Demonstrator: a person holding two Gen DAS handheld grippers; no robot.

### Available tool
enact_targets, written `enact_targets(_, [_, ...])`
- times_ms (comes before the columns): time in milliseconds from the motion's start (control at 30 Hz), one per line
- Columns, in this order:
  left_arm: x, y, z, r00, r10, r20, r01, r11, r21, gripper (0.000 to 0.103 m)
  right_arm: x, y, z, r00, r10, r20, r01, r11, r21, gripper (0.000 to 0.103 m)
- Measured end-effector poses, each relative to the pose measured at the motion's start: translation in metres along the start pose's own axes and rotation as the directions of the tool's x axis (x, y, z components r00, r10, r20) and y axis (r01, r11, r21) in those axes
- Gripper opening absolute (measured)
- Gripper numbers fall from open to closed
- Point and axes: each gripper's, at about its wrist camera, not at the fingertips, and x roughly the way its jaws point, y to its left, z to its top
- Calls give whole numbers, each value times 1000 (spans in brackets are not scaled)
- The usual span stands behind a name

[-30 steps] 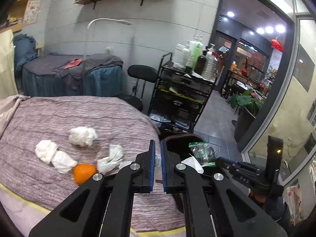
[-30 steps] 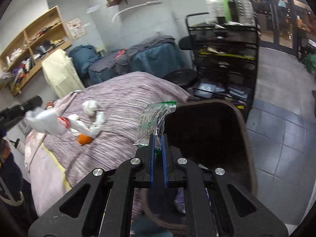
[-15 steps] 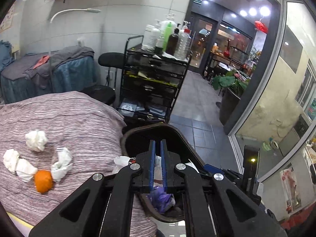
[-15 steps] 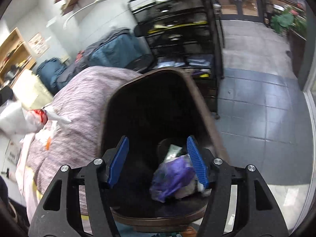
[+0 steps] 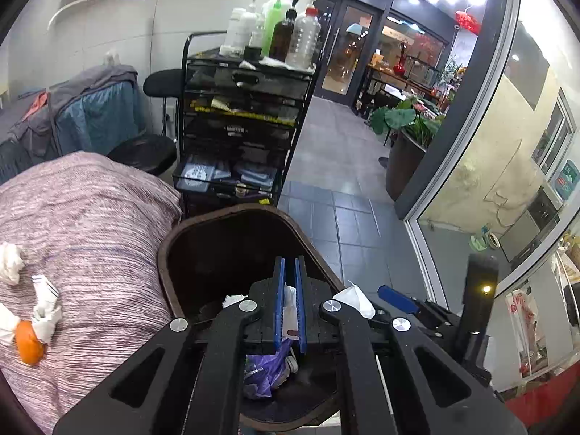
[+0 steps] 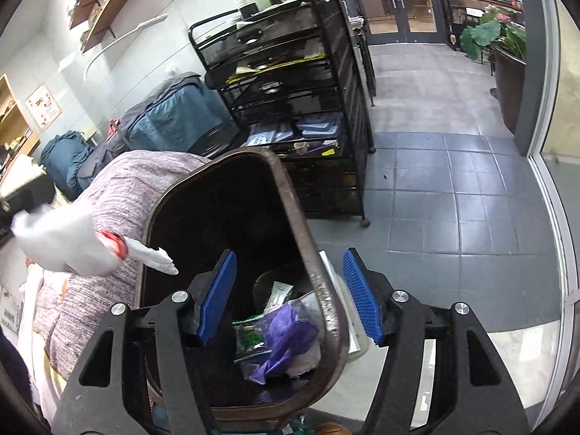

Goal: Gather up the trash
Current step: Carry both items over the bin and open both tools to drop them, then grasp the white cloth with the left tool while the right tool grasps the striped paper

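Hovering over the brown trash bin, the left tool has its blue pads nearly together, clamped on a white wrapper whose crumpled bulk sticks out to the right of the fingers.

Right tool: blue pads spread wide apart, holding nothing, straddling the bin's right rim.

Bin contents, seen from the right wrist: a purple plastic bag, a green printed packet, and a pale paper scrap at the bottom.

Left of the bin in the right wrist view: the same white wrapper with a red band, blurred, held at rim height above the bed's edge.

Bed with a purple-grey knit cover, touching the bin's left side. On it, near the left edge of the left wrist view: an orange, crumpled white tissues just beside it, and another tissue ball farther up.

Behind the bin: a black mesh trolley with drawers, bottles on top. A black stool stands to its left, a blue-covered couch against the wall.

Farthest: grey tiled floor, a potted plant, glass doors.
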Motion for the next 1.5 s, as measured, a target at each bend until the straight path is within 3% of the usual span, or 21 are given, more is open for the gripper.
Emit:
enact_targets(267, [29,-2,-16,997,16,-69,-14,1000,27,9,0,-8,4,999,-39,13,39,999,27,67])
enact_targets(300, [32,-2,-18,997,17,-80,-15,999,30,19,0,-8,4,999,-43,14,43,999,30,69])
enact_targets(333, [32,-2,-20,996,25,-82,-22,999,34,43,1,-9,4,999,-49,16,49,998,33,74])
enact_targets(400, [30,-3,-24,997,50,-64,-48,998,46,73,0,-10,4,998,-54,19,53,998,36,75])
enact_targets(433, [27,-3,-25,997,61,-50,-58,997,54,77,0,-10,4,998,-58,21,57,998,38,76])
enact_targets(633, [18,1,-29,996,86,-33,-84,994,65,88,1,-10,6,997,-75,30,73,996,40,78])
enact_targets(1000, [-18,16,-40,990,139,25,-141,988,59,97,-4,8,8,998,-40,47,39,999,18,84])
enact_targets(1267, [-49,43,-49,977,203,58,-205,978,25,97,-6,49,5,996,66,54,-63,996,-58,84])
enact_targets(1500, [-79,96,-60,957,281,65,-277,959,-67,97,-2,100,1,984,178,19,-173,973,-155,85])
